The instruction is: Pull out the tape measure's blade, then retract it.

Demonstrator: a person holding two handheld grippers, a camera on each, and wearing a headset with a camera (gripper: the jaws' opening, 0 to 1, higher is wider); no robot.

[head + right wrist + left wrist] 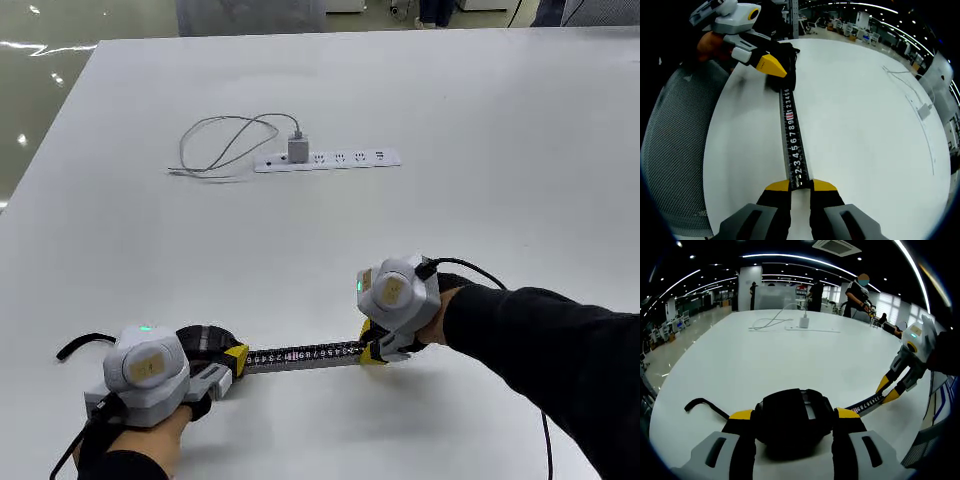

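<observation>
table: white [300, 250] | floor: glossy [40, 100] | ceiling light strips [790, 257] | possibly windows [888, 302]

A white power strip [328, 159] lies towards the far side of the white surface [480, 130], with a white adapter [298, 149] plugged in near its left end. A thin white cable [215, 145] loops leftward from the adapter. A grey mesh chair [670, 150] stands beside the surface.

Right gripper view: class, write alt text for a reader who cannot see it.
The right gripper, jaws closed on the tip of the tape measure's blade, holds it stretched across a white table. At the far end the left gripper clamps the black case.
</observation>
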